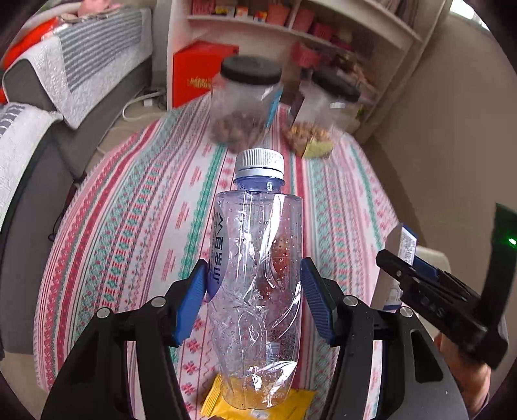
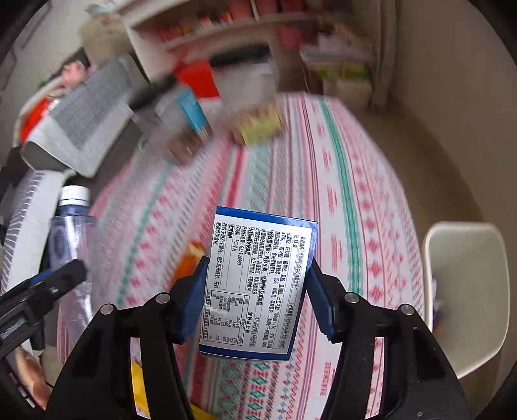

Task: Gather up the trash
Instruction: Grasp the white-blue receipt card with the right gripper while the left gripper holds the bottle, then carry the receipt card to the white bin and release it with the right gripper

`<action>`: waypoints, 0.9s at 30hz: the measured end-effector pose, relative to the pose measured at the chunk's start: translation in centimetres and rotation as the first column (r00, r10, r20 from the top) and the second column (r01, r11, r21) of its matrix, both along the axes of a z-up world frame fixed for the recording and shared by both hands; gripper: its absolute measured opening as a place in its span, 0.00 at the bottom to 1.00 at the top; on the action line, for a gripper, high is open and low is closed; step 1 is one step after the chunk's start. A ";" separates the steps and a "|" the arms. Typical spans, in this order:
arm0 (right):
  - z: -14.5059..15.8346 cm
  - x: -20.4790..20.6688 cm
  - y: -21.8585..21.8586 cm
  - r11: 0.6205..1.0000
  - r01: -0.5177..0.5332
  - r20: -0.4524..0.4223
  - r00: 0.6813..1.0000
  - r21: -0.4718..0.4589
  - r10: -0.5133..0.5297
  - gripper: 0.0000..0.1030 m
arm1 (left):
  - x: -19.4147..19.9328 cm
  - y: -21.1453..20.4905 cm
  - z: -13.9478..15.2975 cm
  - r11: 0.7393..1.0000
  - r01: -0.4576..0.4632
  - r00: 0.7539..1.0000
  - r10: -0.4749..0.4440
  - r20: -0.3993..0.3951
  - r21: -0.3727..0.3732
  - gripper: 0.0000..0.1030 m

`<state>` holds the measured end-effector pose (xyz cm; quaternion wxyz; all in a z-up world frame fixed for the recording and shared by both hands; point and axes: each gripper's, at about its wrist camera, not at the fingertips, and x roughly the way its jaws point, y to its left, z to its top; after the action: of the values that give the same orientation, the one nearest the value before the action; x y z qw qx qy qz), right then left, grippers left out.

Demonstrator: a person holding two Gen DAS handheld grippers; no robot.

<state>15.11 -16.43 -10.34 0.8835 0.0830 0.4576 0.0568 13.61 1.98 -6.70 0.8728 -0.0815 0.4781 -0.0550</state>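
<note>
The left gripper is clamped on a clear plastic bottle, its blue pads pressing the bottle's sides about halfway up. The bottle stands nearly upright between the fingers, white cap on top, its wall creased and dented, with a little yellowish liquid pooled at the bottom. It is held above the near edge of the table, which is covered with a cloth striped in pink, red and teal. Below the bottle's base a yellow wrapper lies at that near edge.

The right gripper grips a small blue and white box by its two long sides, the printed label side facing the camera. No earlier picture is given to compare its jaws, but the pads now sit against the box. The box is lifted clear of the cloth, over the near part of the table towards its right edge. In the left wrist view the same box shows at the right, pinched in the other gripper.

At the far edge of the table stand two clear jars with black lids, one with brown nuts inside, the other with paler ones. Off the table's right edge a white bin stands on the floor. A sofa with a grey and white throw lies beyond the left edge, and shelves beyond the far one
</note>
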 end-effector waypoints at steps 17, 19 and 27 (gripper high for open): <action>4.6 -4.2 -4.3 0.998 -0.002 0.237 0.972 -0.056 0.015 0.53 | -1.4 -3.0 2.9 0.999 -0.030 0.981 0.023 0.194 0.035 0.56; 4.8 -4.5 -4.7 0.999 0.006 0.248 0.969 -0.052 0.007 0.53 | -1.5 -3.3 2.9 0.999 -0.026 0.980 0.019 0.199 0.034 0.56; 5.3 -5.4 -6.6 0.998 0.028 0.258 0.966 -0.054 -0.014 0.53 | -1.8 -5.0 2.9 0.999 -0.004 0.978 -0.003 0.208 0.036 0.56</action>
<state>9.73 -22.99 -5.01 0.9380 0.0546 0.3394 0.0447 11.82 -2.99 -3.78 0.9194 -0.0595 0.3849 -0.0543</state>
